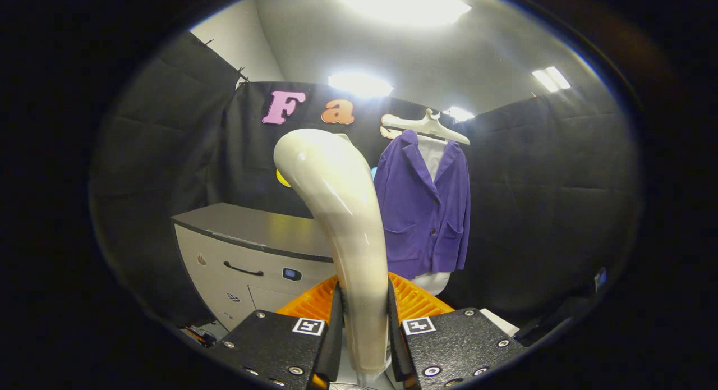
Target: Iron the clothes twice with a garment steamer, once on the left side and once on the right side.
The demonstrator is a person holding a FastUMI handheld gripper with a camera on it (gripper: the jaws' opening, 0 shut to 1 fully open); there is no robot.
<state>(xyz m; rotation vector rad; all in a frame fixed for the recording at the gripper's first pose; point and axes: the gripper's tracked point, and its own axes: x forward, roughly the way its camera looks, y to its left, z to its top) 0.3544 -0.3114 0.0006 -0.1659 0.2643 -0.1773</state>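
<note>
Between the jaws: curved cream plastic garment steamer (342,221), handle being clamped from both sides.
Beyond the jaws: purple jacket (423,210) hanging on a white hanger (429,126), well apart.
Risk: smooth handle slipping or twisting.

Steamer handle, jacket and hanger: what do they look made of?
The steamer handle, clamped between both gripper fingers, looks like glossy cream plastic: ceiling lights glint off its smooth curve. The purple jacket seems a soft, matte woven or corduroy-like cloth, with no shine; the weave is too small to tell. Its hanger looks like pale moulded plastic, possibly painted wood.
</note>
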